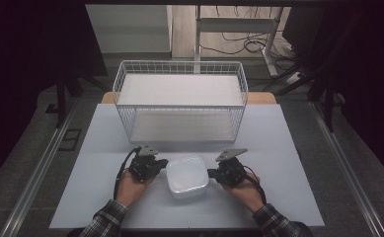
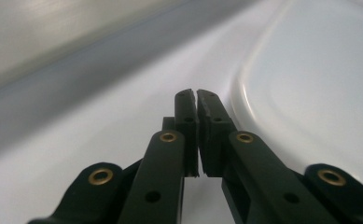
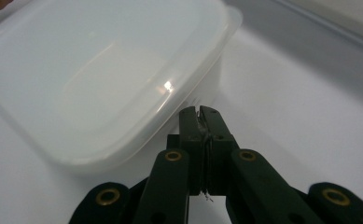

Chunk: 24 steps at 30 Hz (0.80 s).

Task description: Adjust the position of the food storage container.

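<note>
Both claws are pressed together with nothing between their jaws: our left claw [image 1: 161, 162] sits at the left side of the white lidded box [image 1: 187, 177], and our right claw [image 1: 213, 173] sits at its right side, so the box lies between them. We judge this as a flanking stance, with the tips shut to work as blunt pushers or supports against the two sides, not as pinchers, since the box looks too wide for one claw to span. In the left gripper view the left claw's tips [image 2: 197, 100] lie low over the box's smooth white lid [image 2: 310, 84], though we cannot tell if they touch it. In the right gripper view the right claw's tips [image 3: 201, 115] point at the box's wall [image 3: 212, 84] just under the overhanging lid rim, very near it, and contact there is also unclear. The box rests on the pale tabletop [image 1: 100, 168] near its front edge, about midway between the left and right edges, close to us where both hands [image 1: 130, 187] reach it easily. A white wire basket [image 1: 179, 69] stands at the tabletop's back edge, well apart from the box and with a flat white board inside; we take it as the likely place for the box.
</note>
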Motion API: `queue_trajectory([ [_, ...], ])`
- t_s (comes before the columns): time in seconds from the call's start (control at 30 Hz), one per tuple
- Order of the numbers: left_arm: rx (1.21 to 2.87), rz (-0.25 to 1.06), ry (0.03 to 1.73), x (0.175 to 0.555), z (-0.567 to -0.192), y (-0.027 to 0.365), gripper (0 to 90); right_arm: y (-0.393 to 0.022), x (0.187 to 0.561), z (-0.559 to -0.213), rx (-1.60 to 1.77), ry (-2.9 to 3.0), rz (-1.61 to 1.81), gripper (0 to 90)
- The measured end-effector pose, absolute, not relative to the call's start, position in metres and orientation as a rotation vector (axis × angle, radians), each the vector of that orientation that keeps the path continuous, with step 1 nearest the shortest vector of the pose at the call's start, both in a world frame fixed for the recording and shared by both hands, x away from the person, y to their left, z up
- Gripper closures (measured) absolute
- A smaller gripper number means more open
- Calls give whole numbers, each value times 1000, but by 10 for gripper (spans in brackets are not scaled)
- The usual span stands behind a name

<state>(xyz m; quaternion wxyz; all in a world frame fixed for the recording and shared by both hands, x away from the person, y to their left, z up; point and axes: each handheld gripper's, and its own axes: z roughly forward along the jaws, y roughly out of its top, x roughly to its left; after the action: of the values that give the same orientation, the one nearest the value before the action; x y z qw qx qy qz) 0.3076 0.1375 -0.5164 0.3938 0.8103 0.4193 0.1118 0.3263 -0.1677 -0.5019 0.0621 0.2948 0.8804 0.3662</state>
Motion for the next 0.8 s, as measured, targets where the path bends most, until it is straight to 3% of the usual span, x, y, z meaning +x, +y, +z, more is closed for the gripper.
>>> queue_trajectory([
  [0.4,2067,233,1061,287,-520,139,871,-171,296,-501,882,2705,1151,863],
  [0.53,2049,275,1080,282,-517,147,788,-175,292,-498,855,2665,1128,837],
  [0.6,2014,310,1103,278,-518,157,570,-185,292,-493,834,2604,1110,736],
  [0.63,2014,310,1103,278,-518,157,468,-185,292,-493,834,2604,1110,736],
  [0.67,2003,313,1098,277,-520,161,468,-189,293,-492,842,2580,1122,665],
  [0.8,1975,290,1105,274,-523,171,230,-202,301,-490,889,2494,1146,405],
])
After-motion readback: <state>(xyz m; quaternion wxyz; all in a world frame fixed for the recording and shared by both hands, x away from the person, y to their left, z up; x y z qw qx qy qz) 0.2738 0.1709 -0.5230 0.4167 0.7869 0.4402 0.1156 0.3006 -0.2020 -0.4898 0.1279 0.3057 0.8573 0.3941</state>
